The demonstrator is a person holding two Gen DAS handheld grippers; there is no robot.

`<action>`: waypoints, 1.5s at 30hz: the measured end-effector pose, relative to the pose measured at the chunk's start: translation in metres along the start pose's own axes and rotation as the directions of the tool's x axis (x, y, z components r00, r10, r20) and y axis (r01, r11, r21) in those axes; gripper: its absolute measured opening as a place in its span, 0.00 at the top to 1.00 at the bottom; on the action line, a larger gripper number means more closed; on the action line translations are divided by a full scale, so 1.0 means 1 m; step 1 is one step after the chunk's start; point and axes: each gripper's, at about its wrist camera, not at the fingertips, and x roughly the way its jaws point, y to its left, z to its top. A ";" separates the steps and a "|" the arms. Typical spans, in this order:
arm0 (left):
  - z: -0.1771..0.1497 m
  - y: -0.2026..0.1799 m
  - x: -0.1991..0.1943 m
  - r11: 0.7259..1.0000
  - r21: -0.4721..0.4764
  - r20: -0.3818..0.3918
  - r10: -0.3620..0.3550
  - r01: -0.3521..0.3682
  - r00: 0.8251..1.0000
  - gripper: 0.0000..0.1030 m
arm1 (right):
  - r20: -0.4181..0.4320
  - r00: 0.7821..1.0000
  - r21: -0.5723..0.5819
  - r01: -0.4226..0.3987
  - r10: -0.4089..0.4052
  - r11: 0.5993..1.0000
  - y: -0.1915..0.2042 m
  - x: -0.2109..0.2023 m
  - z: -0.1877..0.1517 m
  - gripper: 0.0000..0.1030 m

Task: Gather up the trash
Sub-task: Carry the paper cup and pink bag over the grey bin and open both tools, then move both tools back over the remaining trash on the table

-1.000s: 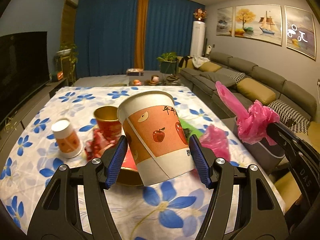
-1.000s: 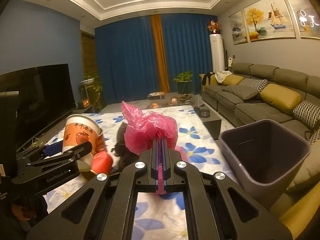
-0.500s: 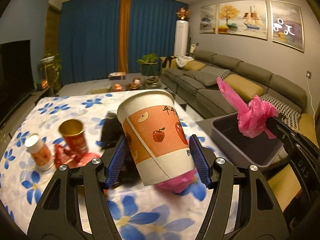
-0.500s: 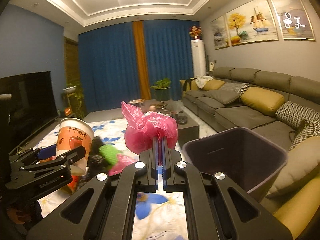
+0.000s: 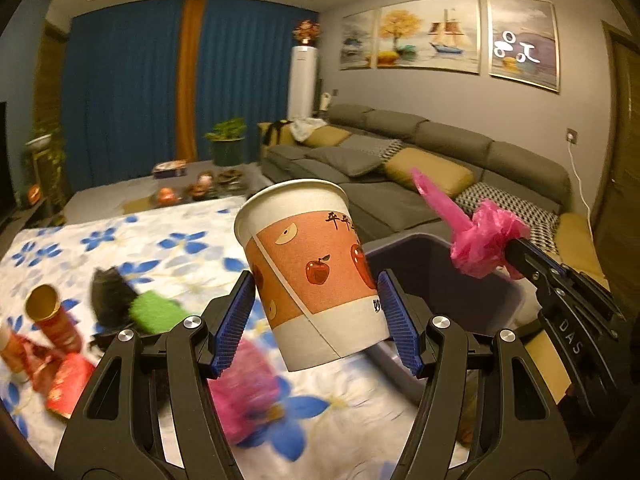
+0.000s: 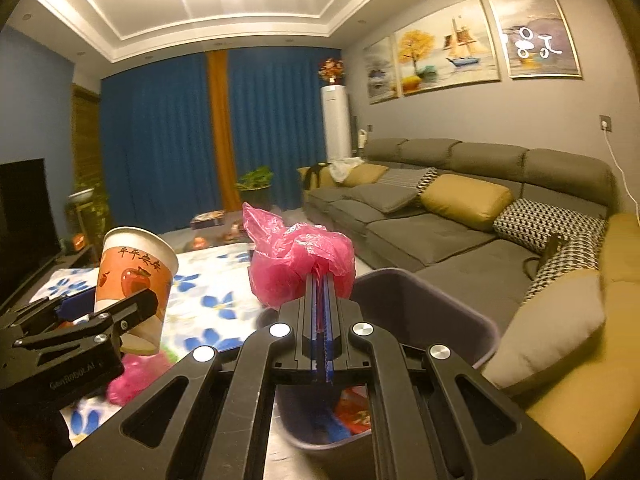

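Note:
My left gripper (image 5: 316, 312) is shut on an orange paper cup with apple prints (image 5: 308, 276), tilted, held above the table's right edge; the cup also shows in the right wrist view (image 6: 134, 276). My right gripper (image 6: 320, 280) is shut on a crumpled pink plastic bag (image 6: 300, 264) and holds it over the near rim of the dark purple trash bin (image 6: 436, 312). The bin (image 5: 448, 280) stands beside the table and holds some red and blue trash (image 6: 352, 416).
On the flowered tablecloth (image 5: 160, 248) lie a red can (image 5: 52, 316), red wrappers (image 5: 68, 384), a black lump (image 5: 108, 296), a green piece (image 5: 154, 310) and another pink bag (image 5: 248, 392). A grey sofa (image 6: 460, 232) with cushions stands right of the bin.
Both grippers have swung right from over the table toward the bin, carrying the cup and the pink bag. The bin is now close under the right gripper.

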 end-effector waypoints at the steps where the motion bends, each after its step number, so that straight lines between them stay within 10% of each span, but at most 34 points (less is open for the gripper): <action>1: 0.000 -0.005 0.004 1.000 0.006 0.002 -0.014 0.014 1.000 0.39 | 0.000 1.000 0.004 0.010 -0.010 1.000 -0.003 0.002 0.001 0.96; 31: -0.003 -0.045 0.075 0.983 0.008 -0.069 -0.183 0.184 0.981 0.38 | -0.020 0.994 0.058 0.105 -0.104 0.993 -0.039 0.034 0.005 0.96; 36: -0.005 -0.047 0.080 0.984 0.017 -0.069 -0.177 0.179 0.982 0.28 | -0.013 0.993 0.073 0.116 -0.116 0.991 -0.043 0.034 0.006 0.65; 45: -0.006 -0.020 0.067 0.995 -0.053 -0.045 -0.082 0.080 0.996 0.12 | 0.004 0.991 0.084 0.134 -0.134 0.988 -0.046 0.026 0.007 0.49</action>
